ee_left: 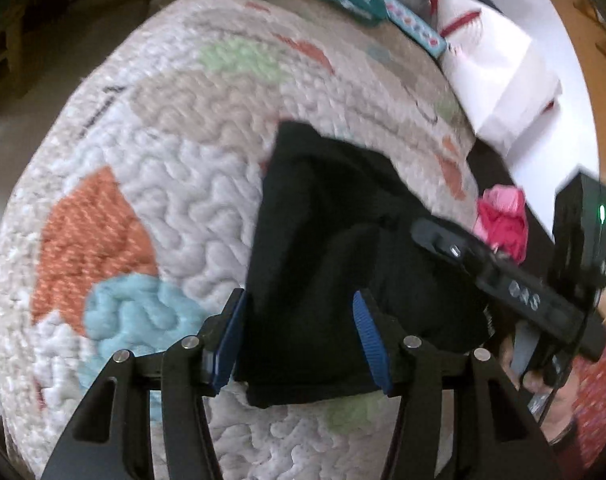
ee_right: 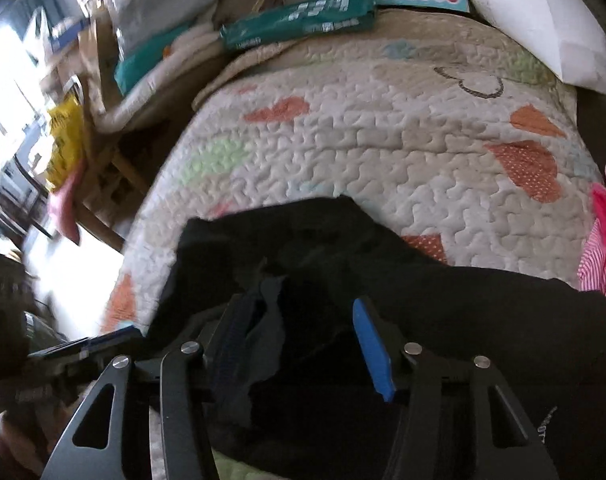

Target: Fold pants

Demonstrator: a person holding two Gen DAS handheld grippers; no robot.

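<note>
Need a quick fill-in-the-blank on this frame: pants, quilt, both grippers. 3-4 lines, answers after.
1. The pants lying on the quilt are ____ in colour.
2. The pads of the left gripper are ____ in colour.
3. Both the left gripper and the right gripper have their jaws ____, with the pants' fabric lying between them.
4. Next to the pants lies a bunched ____ garment.

Answers: black; blue; open; pink

Left hand-held gripper [ee_left: 301,344] and right hand-held gripper [ee_right: 299,344], both angled downward, jaws parted.
</note>
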